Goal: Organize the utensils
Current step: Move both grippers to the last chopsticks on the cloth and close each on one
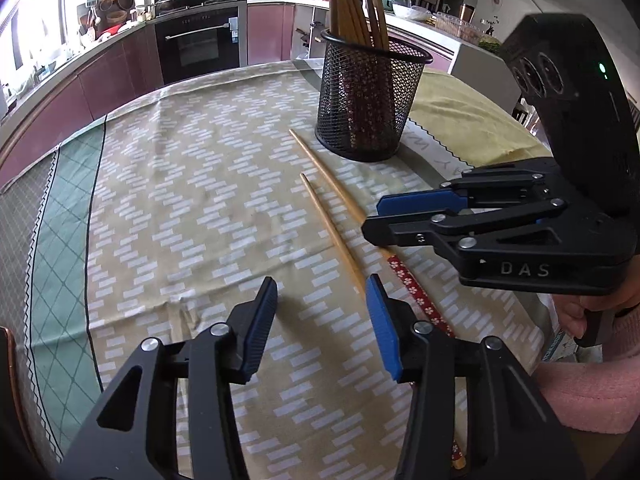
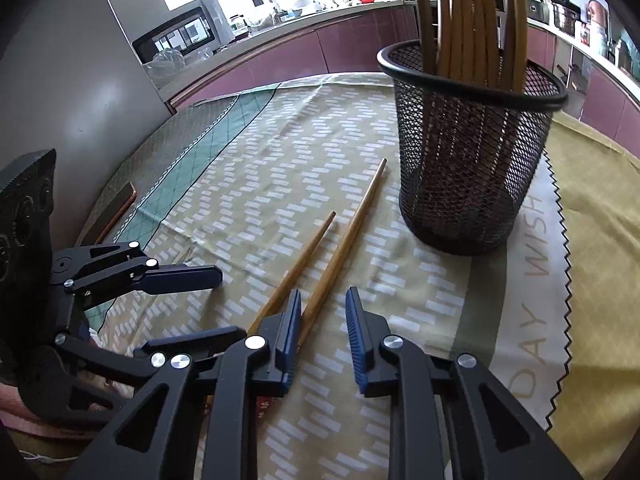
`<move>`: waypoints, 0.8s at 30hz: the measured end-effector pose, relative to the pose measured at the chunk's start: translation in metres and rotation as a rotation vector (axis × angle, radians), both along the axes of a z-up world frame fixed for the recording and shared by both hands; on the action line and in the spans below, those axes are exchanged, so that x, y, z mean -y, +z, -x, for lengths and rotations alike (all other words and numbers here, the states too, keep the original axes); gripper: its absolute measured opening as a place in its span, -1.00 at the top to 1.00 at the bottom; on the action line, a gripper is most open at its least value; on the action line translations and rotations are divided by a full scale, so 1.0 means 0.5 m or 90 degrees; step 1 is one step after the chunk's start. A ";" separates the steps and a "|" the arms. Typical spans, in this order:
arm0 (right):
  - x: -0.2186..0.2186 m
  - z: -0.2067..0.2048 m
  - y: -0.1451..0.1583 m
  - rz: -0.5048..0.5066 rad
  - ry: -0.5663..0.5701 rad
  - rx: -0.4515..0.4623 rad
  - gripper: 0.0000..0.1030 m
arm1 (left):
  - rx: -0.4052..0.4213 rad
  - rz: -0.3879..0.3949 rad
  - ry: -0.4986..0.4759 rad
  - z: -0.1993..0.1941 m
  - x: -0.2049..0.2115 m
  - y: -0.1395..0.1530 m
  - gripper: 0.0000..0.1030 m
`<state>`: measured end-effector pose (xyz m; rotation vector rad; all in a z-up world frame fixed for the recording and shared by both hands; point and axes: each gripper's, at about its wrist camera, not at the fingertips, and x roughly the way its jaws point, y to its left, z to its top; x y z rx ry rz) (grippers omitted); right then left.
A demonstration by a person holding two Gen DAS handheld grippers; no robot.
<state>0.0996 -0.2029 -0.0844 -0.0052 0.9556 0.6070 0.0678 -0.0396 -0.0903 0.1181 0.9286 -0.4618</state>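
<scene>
Beside the mesh cup (image 1: 370,96), two chopsticks (image 1: 332,224) lie pointing at it; the left gripper (image 1: 322,320) hovers parted, empty. From the right, the right gripper (image 2: 323,334) sits nearer, fingers narrowly apart, straddling one stick's (image 2: 340,248) handle end.

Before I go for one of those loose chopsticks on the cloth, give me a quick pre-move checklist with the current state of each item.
1. Two chopsticks lie flat on the tablecloth, apart from the holder: ok.
2. Mesh holder upright, with room for more: ok.
3. Right gripper holds nothing; jaws apart, no chopstick between pads: ok.
4. Right gripper lined up on one chopstick: not ok, its left pad sits over the nearer one.
5. Left gripper open and empty: ok.
6. Grippers clear of each other: cannot tell, they are close.
</scene>
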 end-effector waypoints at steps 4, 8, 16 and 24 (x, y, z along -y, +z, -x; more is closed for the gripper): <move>0.011 0.010 -0.001 -0.001 -0.003 -0.004 0.68 | -0.001 0.005 0.002 -0.003 0.000 -0.002 0.13; 0.025 0.022 -0.002 -0.004 -0.008 -0.010 0.74 | -0.001 0.007 0.002 -0.009 0.002 -0.002 0.18; 0.051 0.036 0.005 0.001 -0.033 0.001 0.71 | -0.001 0.007 -0.004 -0.015 0.013 -0.002 0.12; 0.026 0.016 0.000 0.014 -0.026 0.014 0.71 | 0.010 -0.015 -0.007 -0.020 0.029 -0.009 0.33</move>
